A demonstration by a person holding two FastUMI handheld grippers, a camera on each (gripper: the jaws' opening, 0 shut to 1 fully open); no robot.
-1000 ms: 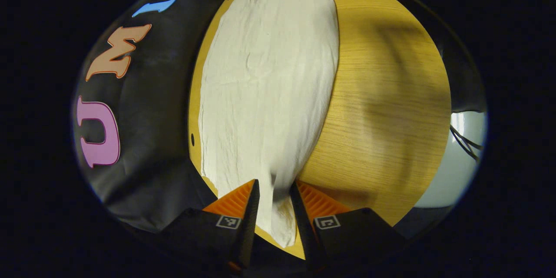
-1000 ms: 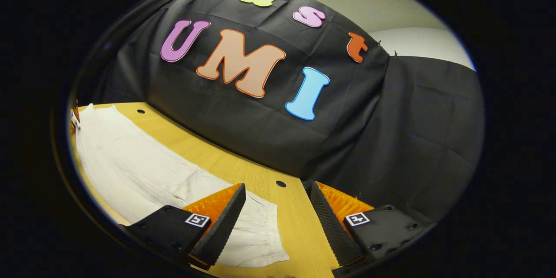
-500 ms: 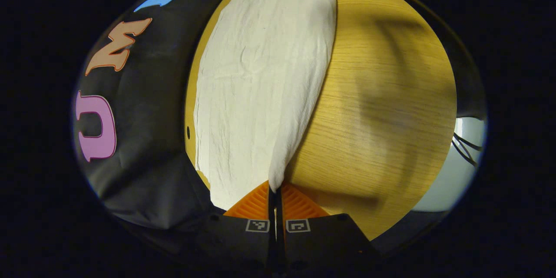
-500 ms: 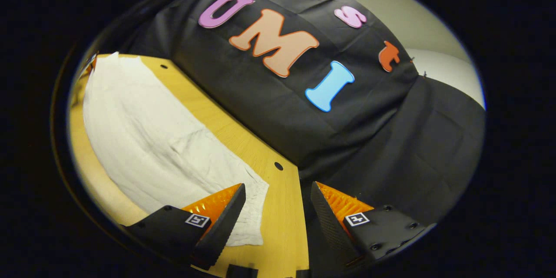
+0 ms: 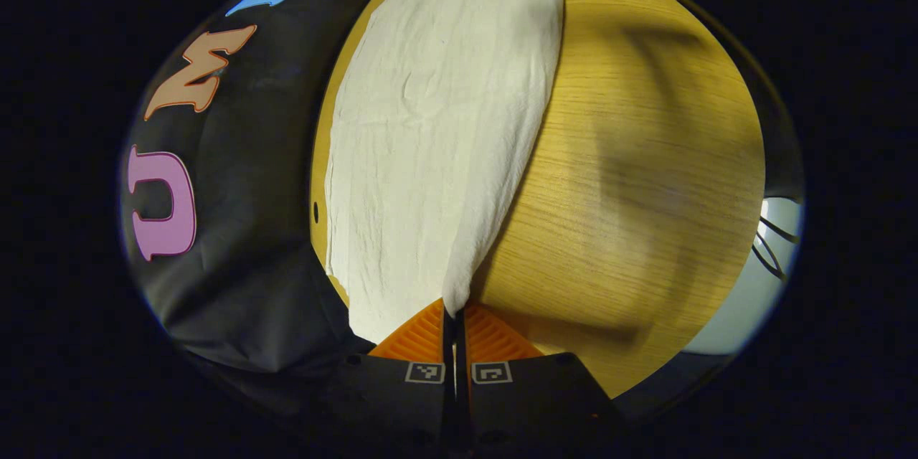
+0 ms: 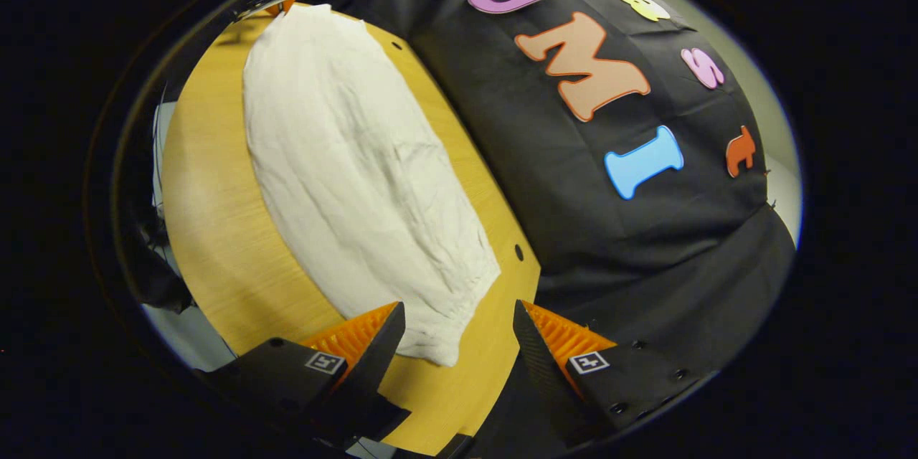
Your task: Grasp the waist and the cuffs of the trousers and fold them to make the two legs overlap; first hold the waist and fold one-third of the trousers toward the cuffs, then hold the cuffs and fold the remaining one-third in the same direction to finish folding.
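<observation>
A: Where do we stand? The wooden surface point(image 5: 631, 158) carries the white trousers point(image 5: 437, 129), spread long and flat, one long side close to the black cloth wall.

B: Yes. In the right gripper view the trousers point(image 6: 358, 179) lie the same way, and the gathered end, I think the waist, though the fisheye makes it hard to be sure, lies just in front of the right gripper point(image 6: 455, 333).

A: And the jaws?

B: The left gripper point(image 5: 454, 315) is clenched on the near corner of the cloth, at the side away from the wall. The right jaws are released, wide apart, hovering over the waist edge without touching it.

A: So how to do this step well?

B: I would bring the right gripper down on the matching waist corner, take all layers, and close firmly. Then both should lift together, at equal height, and carry that edge across to the far side, so the legs overlap without wrinkles.
</observation>
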